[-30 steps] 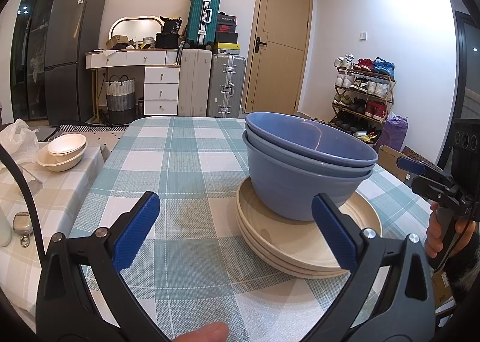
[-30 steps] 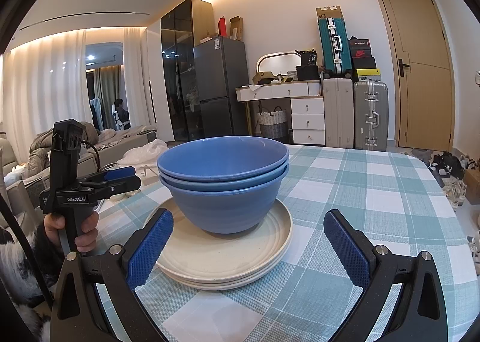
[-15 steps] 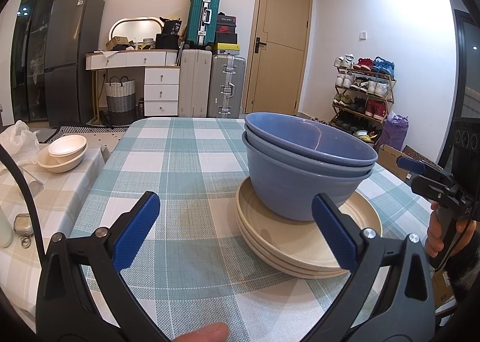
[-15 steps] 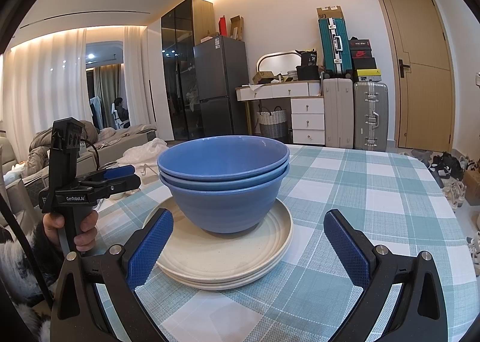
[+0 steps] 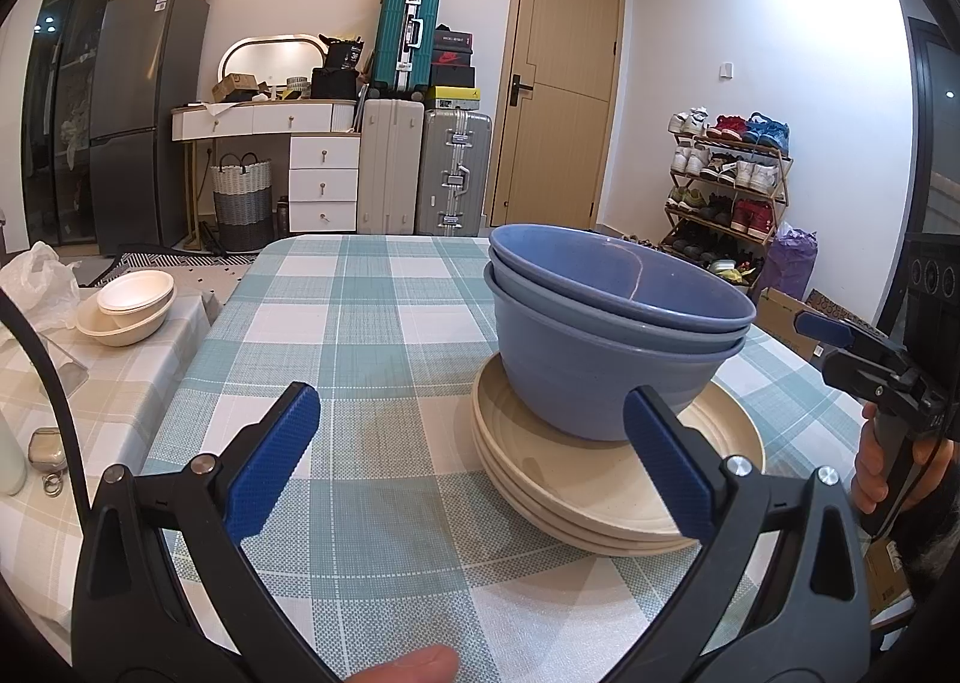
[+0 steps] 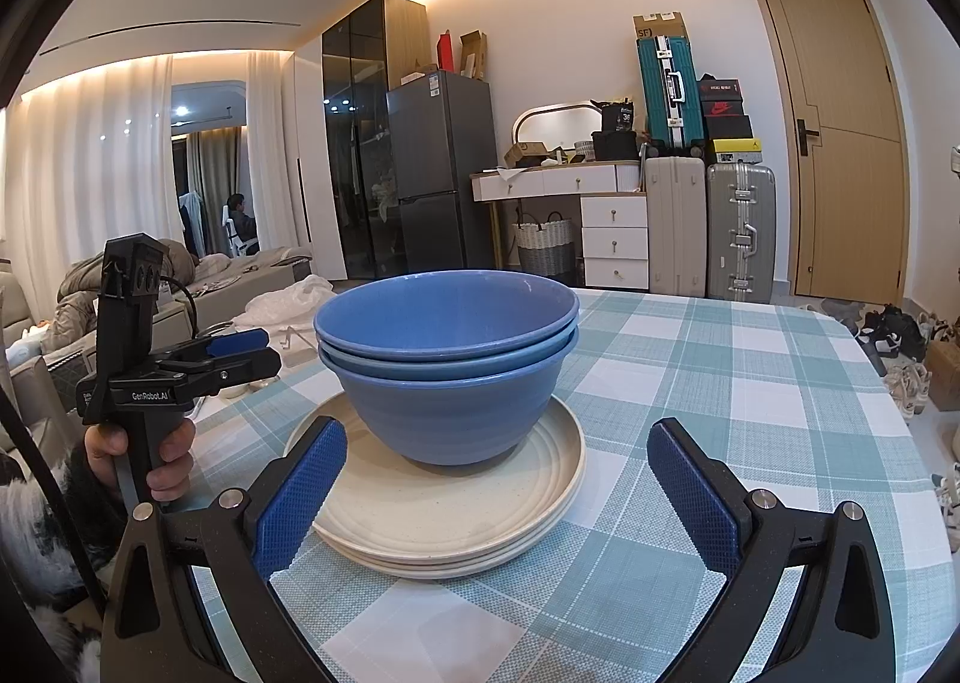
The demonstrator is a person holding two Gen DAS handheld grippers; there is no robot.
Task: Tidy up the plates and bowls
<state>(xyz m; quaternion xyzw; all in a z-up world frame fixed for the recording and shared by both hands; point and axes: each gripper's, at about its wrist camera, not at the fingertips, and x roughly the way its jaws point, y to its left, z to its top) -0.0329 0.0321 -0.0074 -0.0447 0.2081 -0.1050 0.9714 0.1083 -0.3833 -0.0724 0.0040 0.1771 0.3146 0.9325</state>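
Three nested blue bowls (image 5: 606, 335) (image 6: 447, 365) stand on a stack of cream plates (image 5: 576, 479) (image 6: 444, 521) on the teal checked tablecloth (image 5: 366, 335) (image 6: 714, 401). My left gripper (image 5: 474, 443) is open and holds nothing; it hangs just short of the stack, whose near rim lies behind the right finger. My right gripper (image 6: 498, 485) is open and holds nothing, and the plate stack's near edge sits between its blue pads. Each gripper also shows in the other's view, held in a hand: the right gripper (image 5: 864, 347) and the left gripper (image 6: 198, 359).
Two cream bowls (image 5: 126, 302) sit nested on a side table at left, next to a white plastic bag (image 5: 36, 281). An earbud case and ring (image 5: 48, 452) lie nearer. Suitcases, drawers, a fridge, a door and a shoe rack (image 5: 726, 185) stand behind the table.
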